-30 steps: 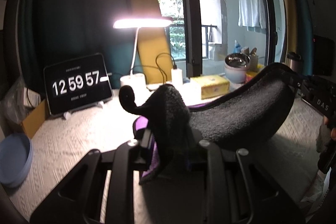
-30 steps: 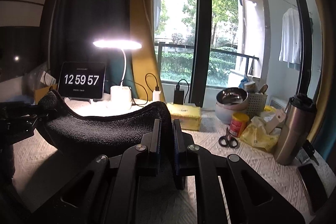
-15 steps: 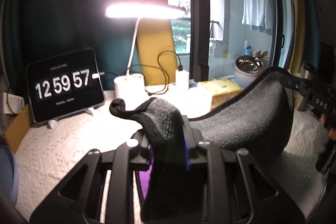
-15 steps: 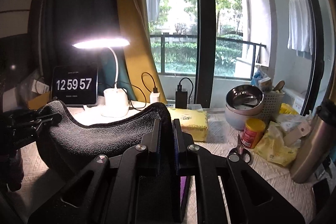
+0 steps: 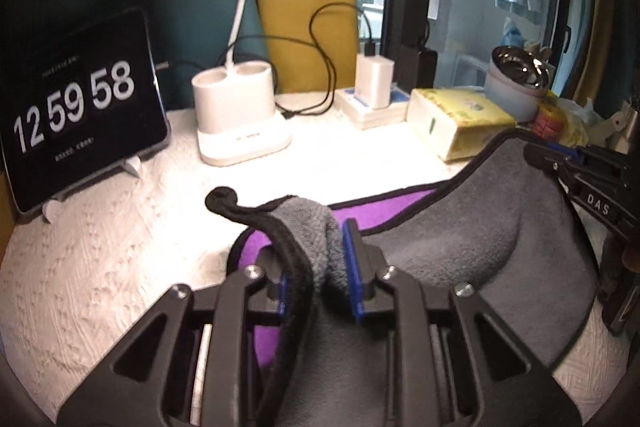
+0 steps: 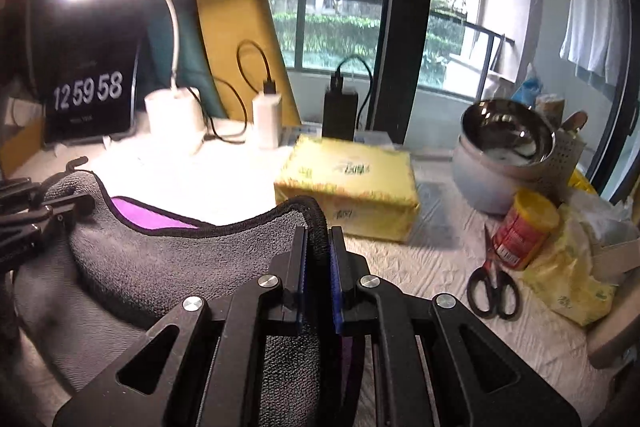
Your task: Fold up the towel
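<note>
A towel [image 5: 472, 239], grey on one side, purple on the other, with black edging, hangs between my two grippers just above the white table. My left gripper [image 5: 314, 259] is shut on one corner of the towel. My right gripper [image 6: 318, 247] is shut on the other corner [image 6: 312, 223]. The grey side [image 6: 168, 259] sags between them. A strip of the purple side [image 5: 384, 211] shows along the far edge. In the left wrist view the right gripper [image 5: 560, 163] is at the right edge.
At the back stand a clock tablet [image 5: 76, 107], a lamp base [image 5: 240, 115], a white charger [image 5: 374, 83] and a yellow tissue pack [image 6: 352, 191]. On the right are bowls [image 6: 504, 147], a yellow can [image 6: 524, 227], scissors [image 6: 492, 287] and a yellow bag [image 6: 568, 275].
Both grippers have moved forward and down toward the table with the towel still held. The purple side now shows along the far edge. The clock has turned from 12 59 57 to 12 59 58.
</note>
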Demonstrator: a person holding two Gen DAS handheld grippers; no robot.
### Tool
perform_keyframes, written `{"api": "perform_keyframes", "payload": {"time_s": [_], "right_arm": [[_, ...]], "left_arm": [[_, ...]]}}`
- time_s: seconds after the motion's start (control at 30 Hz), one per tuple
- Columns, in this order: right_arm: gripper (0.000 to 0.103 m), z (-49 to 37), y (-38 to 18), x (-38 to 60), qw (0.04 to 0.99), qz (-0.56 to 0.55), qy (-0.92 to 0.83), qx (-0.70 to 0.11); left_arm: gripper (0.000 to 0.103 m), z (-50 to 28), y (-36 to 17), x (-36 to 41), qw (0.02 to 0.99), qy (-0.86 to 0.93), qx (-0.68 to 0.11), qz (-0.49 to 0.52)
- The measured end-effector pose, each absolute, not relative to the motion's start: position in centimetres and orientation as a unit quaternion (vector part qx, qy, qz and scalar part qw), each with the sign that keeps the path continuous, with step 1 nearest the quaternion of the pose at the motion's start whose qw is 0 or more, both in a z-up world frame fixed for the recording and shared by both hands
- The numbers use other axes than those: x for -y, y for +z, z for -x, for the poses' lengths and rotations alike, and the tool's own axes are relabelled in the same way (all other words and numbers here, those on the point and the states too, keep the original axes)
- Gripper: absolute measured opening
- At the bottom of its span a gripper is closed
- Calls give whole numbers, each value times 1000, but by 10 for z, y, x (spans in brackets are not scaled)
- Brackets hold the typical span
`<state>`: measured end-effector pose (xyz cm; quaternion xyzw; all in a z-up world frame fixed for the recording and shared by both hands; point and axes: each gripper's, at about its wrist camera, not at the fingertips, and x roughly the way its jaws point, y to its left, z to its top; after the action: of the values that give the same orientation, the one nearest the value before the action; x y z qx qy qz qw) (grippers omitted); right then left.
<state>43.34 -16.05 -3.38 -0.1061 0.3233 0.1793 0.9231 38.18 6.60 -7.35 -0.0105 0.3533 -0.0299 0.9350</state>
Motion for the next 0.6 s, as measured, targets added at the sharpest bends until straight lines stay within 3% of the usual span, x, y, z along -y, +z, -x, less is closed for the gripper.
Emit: {"api": "perform_keyframes", "payload": {"time_s": [0.23,0.6], "right_arm": [[11,-459,-55,159,902,102,153,-391],[14,-468,-71,149,882,129,142,-431]], "left_arm": [[25,-407,-95,-87,903,-33,-423,73],[31,-412,-96,-79,900,-33,-432,51]]}}
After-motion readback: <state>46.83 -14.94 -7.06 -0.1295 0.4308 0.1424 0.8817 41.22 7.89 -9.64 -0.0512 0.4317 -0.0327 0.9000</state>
